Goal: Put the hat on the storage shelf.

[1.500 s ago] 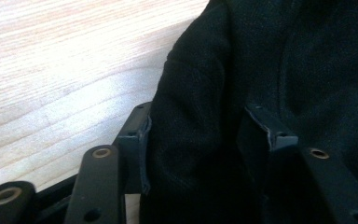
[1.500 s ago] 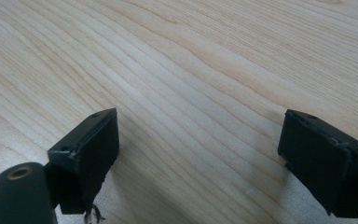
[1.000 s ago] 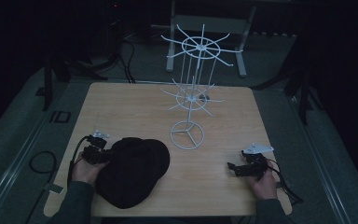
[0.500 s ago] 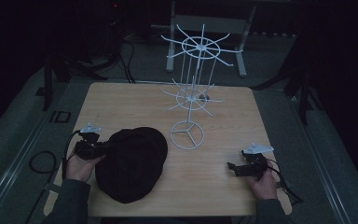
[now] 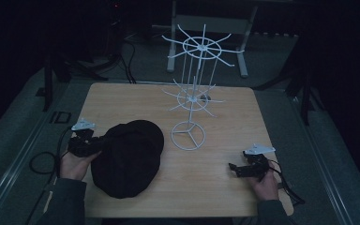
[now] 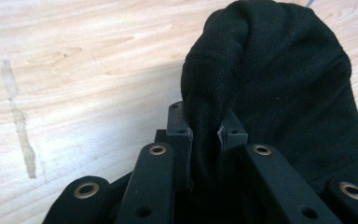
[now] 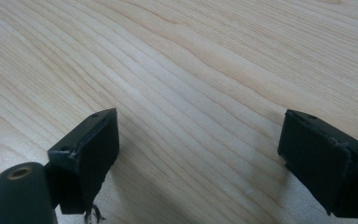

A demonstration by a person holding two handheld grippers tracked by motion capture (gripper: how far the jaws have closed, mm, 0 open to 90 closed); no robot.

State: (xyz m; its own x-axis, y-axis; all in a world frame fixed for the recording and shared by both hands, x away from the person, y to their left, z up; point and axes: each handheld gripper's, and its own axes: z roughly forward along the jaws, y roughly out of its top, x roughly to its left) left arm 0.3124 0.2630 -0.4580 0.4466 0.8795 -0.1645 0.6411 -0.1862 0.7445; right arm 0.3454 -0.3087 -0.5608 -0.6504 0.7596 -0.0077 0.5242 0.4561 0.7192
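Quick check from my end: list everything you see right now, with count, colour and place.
Black fabric cap: one, black, front-left of the table, an edge pinched in the left tongs.
White wire display rack with round base: one, white, standing at table centre toward the far side.
Light wooden table: one, pale wood.
White metal frame: one, on the floor behind the table.
Black cables: several, floor beyond the far-left corner.
Left tongs: black, shut on the cap.
Right tongs: black, open over bare wood, front-right.
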